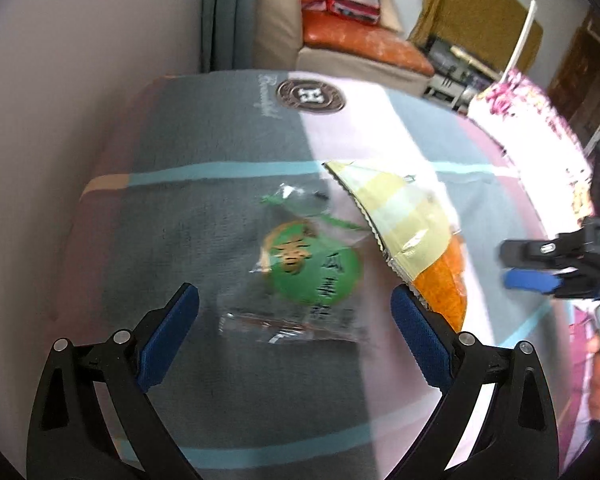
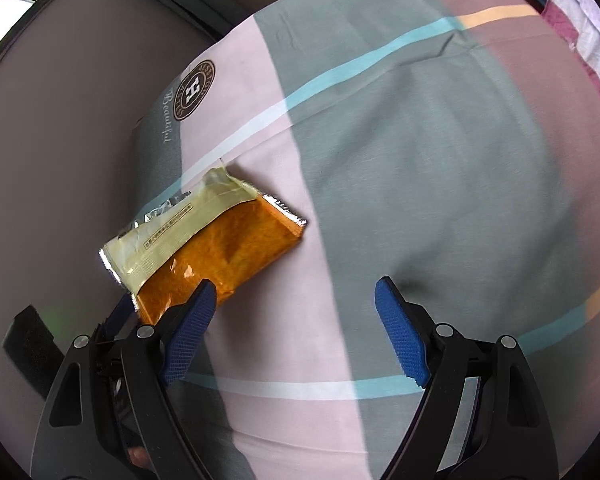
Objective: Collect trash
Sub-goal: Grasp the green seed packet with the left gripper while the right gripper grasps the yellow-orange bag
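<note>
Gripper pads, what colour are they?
Blue, textured pads on black fingers; clearest in the right wrist view.

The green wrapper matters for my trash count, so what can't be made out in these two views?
- Green wrapper: left wrist view, motion-blurred, so its print is unreadable. It doesn't appear in the right wrist view.
- Orange-and-yellow packet: the right hand-held gripper's finger covers its near corner there; empty or full, unclear.
- Floral bag: left wrist view, overexposed and cut by the right edge.
</note>
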